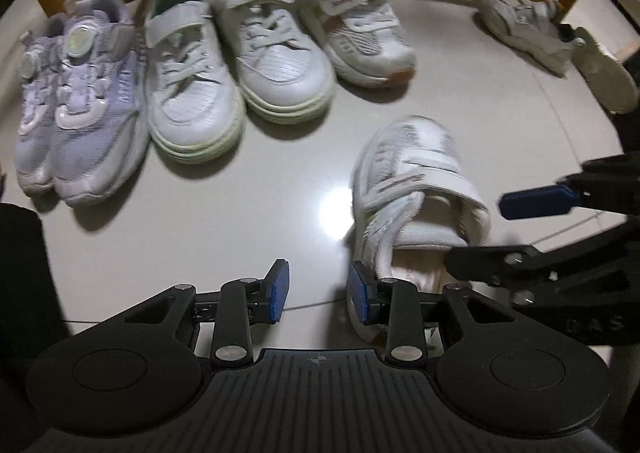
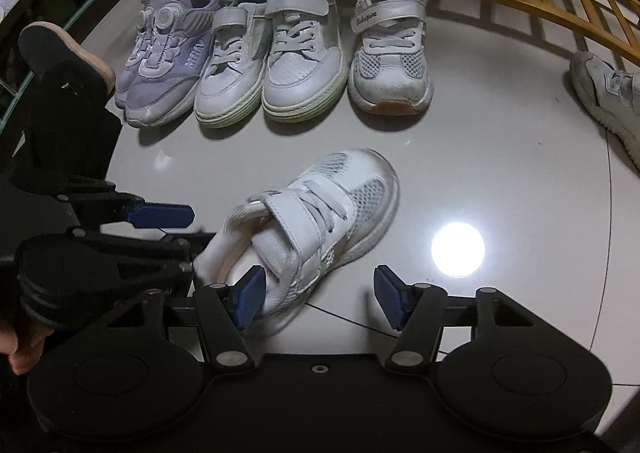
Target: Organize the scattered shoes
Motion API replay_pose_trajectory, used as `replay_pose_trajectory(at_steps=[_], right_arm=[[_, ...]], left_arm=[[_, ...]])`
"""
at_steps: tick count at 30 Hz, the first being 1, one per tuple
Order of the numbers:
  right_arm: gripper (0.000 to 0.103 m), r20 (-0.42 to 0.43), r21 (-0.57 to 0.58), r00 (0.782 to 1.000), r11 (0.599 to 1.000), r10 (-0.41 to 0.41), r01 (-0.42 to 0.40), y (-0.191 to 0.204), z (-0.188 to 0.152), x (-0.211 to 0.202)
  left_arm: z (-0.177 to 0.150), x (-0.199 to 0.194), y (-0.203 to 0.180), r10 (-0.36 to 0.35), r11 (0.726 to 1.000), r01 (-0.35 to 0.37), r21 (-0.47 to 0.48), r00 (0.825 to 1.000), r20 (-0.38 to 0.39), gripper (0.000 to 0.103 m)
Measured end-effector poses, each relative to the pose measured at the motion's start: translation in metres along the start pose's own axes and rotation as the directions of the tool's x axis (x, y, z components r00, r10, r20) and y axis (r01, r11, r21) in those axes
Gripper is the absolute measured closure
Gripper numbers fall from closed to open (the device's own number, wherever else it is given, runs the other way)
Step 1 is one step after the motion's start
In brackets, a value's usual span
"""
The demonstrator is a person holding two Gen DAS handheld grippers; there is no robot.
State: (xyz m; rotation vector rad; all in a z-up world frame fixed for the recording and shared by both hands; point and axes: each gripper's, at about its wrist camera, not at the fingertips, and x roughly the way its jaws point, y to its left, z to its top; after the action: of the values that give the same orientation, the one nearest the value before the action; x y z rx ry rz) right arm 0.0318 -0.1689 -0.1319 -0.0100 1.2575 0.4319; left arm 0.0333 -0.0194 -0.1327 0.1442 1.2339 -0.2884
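reaching for stray white mesh velcro sneaker on glossy grey floor; left tongs and right tongs apart, unclamped. next: clamp collar, carry beside row.

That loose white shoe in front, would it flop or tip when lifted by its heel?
The white shoe probably weighs little: small, with mesh panels. Its padded collar looks soft and may fold when pinched. Lifted by the heel, the toe would likely droop.

Lilac pair, white mesh shoe, blue fingers.
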Motion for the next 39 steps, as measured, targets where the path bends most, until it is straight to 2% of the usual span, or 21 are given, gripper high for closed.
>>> replay_pose_trajectory(at_steps=[5,11,16,20,25,31,39], right_arm=[[0.039,-0.003,-0.008,1.0,1.0,-0.02,0.02,-0.006,-0.002,-0.001],[0.04,0.003,-0.038,0.998,0.998,-0.055,0.055,-0.007,-0.003,-0.002],[0.054,-0.015,-0.069,0.998,0.996,-0.055,0.053,0.001,-0.004,0.004],[0.061,-0.02,-0.093,0.998,0.994,-0.066,0.064,0.006,-0.004,0.012],[0.081,-0.03,-0.15,0.996,0.986,-0.08,0.075,0.012,-0.002,0.013],[0.087,-0.024,-0.291,0.988,0.946,-0.154,0.14,0.017,-0.006,0.009],[0.087,-0.019,-0.326,0.986,0.934,-0.164,0.149,0.013,-0.005,0.009]], left_arm=[[0.002,-0.005,-0.002,-0.003,1.0,0.003,0.004,1.0,0.018,0.068],[0.008,-0.016,0.014,0.027,0.998,-0.024,-0.06,0.998,0.05,0.066],[0.011,-0.02,0.023,0.036,0.994,-0.029,-0.11,0.998,0.059,0.065],[0.01,-0.022,0.022,0.032,0.994,-0.025,-0.105,0.998,0.063,0.064],[0.009,-0.024,0.026,0.033,0.993,-0.025,-0.114,0.997,0.064,0.063],[0.009,-0.027,0.025,0.031,0.994,-0.023,-0.108,0.997,0.07,0.062],[0.008,-0.027,0.023,0.025,0.994,-0.018,-0.105,0.997,0.07,0.061]])
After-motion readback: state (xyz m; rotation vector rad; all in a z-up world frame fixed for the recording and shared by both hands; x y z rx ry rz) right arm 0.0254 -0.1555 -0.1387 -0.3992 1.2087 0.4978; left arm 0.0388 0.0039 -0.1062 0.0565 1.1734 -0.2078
